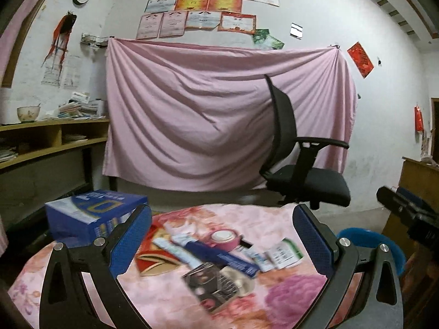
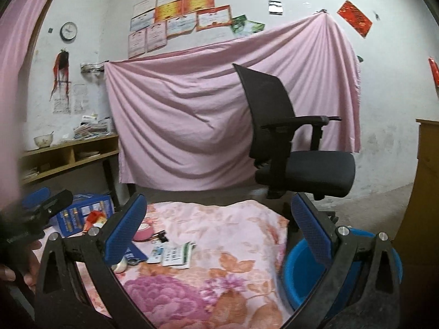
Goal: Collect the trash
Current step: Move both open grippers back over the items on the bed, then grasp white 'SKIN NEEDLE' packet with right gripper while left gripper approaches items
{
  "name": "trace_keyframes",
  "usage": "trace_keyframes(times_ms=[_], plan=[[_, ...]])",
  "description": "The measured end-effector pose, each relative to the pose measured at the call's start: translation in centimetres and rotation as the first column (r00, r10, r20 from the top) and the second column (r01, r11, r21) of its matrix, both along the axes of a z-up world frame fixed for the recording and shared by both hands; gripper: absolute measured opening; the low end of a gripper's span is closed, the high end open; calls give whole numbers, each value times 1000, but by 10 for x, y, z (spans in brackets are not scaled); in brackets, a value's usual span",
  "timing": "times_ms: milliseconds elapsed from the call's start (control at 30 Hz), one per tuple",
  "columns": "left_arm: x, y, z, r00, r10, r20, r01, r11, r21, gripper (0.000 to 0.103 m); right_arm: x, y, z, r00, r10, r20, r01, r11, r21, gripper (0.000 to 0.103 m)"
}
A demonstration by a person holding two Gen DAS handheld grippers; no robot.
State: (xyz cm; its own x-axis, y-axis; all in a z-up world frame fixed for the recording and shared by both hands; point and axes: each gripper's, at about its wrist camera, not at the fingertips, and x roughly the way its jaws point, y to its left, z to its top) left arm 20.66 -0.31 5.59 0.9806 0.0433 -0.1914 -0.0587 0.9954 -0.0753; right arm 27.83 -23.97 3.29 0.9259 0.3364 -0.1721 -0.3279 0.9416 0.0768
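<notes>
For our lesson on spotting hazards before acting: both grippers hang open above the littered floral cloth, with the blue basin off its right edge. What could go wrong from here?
1. The scraps overlap: the dark blue box lies across the white packets, so a pinch may drag neighbours.
2. The blue basin stands below the floral cloth's edge; a dropped piece could miss it.
3. The left gripper and right gripper are close and might collide.

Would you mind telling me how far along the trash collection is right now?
Nothing looks collected yet. The wrappers, pink tape roll and dark blue carton lie on the floral cloth. Both the left hand-held gripper and right hand-held gripper are open and hold nothing. The blue basin sits beside the table.
</notes>
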Motion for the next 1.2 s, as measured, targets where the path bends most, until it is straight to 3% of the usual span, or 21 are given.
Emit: trace_keyframes(times_ms=[367,467,700,867,1133,1200], plan=[[13,28,-39,982,19,-186,-28,998,-48,101,24,35,-20,985,6,-173,-20,997,-80,103],[21,30,-50,962,-11,-272,-3,999,-51,101,35,40,-28,970,9,-242,-26,997,-68,103],[48,30,-60,910,-76,-408,37,994,-102,101,50,52,-48,943,-40,-331,-12,988,-153,103],[71,27,-72,854,-126,-505,65,988,-137,100,64,66,-66,918,-57,-393,-33,975,-218,103],[98,29,-83,790,-146,-595,33,980,-196,98,82,96,-83,891,-74,-448,-81,945,-316,100],[101,30,-83,786,-135,-603,16,980,-199,97,88,101,-87,883,-89,-461,-81,938,-337,99]])
